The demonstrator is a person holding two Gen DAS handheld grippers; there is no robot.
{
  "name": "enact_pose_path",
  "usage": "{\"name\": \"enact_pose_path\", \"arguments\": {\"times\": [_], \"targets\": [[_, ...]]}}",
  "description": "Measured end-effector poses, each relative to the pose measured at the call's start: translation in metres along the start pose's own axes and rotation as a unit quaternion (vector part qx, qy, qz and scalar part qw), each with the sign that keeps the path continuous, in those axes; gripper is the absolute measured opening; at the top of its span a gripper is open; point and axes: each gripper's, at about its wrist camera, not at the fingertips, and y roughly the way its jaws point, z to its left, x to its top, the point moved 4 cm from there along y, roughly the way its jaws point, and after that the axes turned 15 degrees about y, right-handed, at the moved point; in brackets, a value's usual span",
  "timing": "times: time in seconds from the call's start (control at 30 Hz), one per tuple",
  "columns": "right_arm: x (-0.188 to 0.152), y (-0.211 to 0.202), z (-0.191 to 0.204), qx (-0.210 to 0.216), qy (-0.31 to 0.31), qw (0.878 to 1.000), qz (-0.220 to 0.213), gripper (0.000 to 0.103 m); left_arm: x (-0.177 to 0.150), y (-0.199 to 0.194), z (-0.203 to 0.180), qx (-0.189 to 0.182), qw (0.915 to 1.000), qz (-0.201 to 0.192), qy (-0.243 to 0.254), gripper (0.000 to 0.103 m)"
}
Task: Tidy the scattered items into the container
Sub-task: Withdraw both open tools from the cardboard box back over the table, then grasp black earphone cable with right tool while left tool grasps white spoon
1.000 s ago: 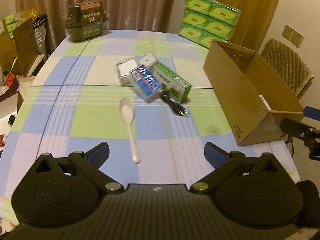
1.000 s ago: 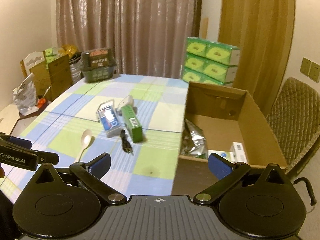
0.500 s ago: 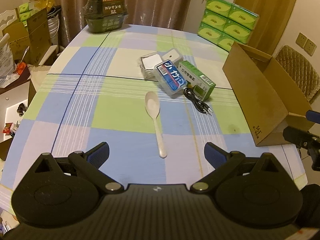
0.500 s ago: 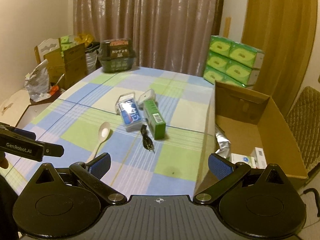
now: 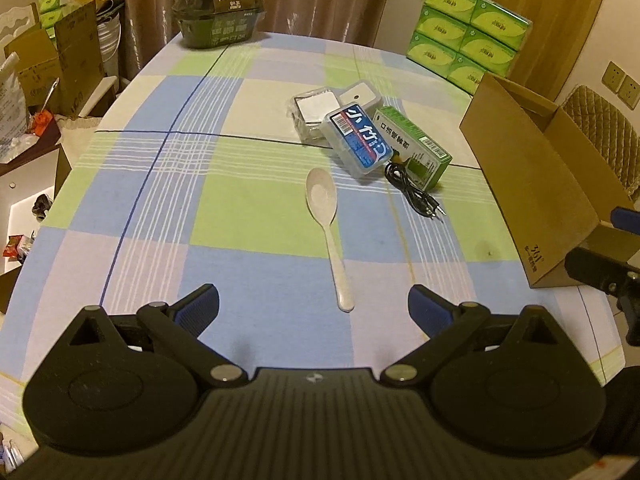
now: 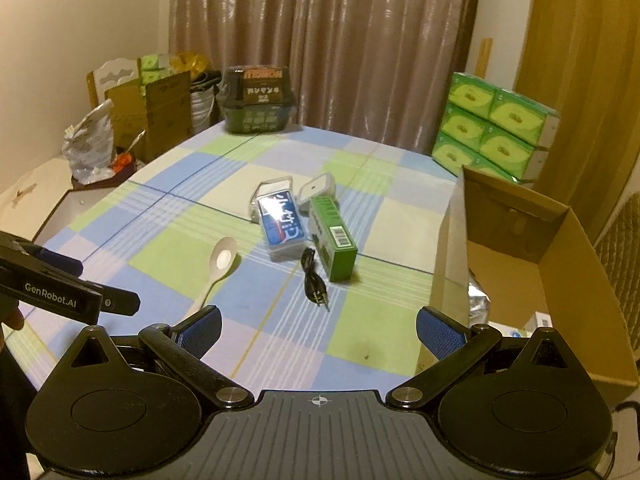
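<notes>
On the checked tablecloth lie a white spoon (image 5: 327, 224) (image 6: 216, 270), a clear box with a blue label (image 5: 357, 140) (image 6: 281, 224), a green box (image 5: 416, 148) (image 6: 334, 232), a black cable (image 5: 416, 196) (image 6: 314, 280), a clear case (image 5: 314, 110) and a small white case (image 5: 359, 94). An open cardboard box (image 5: 536, 184) (image 6: 532, 264) stands at the right, holding a silver pouch (image 6: 478, 300) and small cartons. My left gripper (image 5: 314, 308) is open, above the spoon's handle end. My right gripper (image 6: 318, 328) is open, near the cardboard box's front.
A dark green basket (image 5: 218, 12) sits at the table's far end. Green tissue packs (image 5: 468, 28) are stacked at the far right. Cardboard boxes and bags stand on the floor to the left (image 5: 52, 64). A padded chair (image 5: 604, 128) stands behind the cardboard box.
Both grippers shifted left across the table; the spoon and item cluster now sit more to the right in the left wrist view. Both stay open and empty.
</notes>
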Motion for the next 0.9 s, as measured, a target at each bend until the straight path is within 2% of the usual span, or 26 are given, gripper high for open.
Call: {"name": "enact_pose_path", "arguments": {"times": [0.27,0.37,0.47,0.53,0.67,0.9], "targets": [[0.003,0.032,0.005,0.013,-0.018,0.999,0.025,0.101,0.005,0.020,0.011,0.002,0.9998,0.014,0.010,0.097],[0.004,0.050,0.008,0.015,-0.026,0.999,0.034,0.100,0.009,0.029,0.014,-0.003,0.9997,0.016,0.016,0.093],[0.006,0.069,0.007,0.016,-0.025,0.998,0.047,0.084,0.012,0.040,0.015,-0.011,0.9994,0.021,0.023,0.089],[0.007,0.083,0.003,0.017,-0.021,0.998,0.057,0.079,0.014,0.048,0.014,-0.015,0.9992,0.027,0.028,0.081],[0.008,0.109,-0.006,0.013,-0.018,0.997,0.071,0.067,0.018,0.066,0.010,-0.031,0.9983,0.034,0.037,0.076],[0.011,0.146,-0.020,0.012,-0.006,0.996,0.085,0.057,0.030,0.099,0.001,-0.051,0.9960,0.045,0.057,0.054]]}}
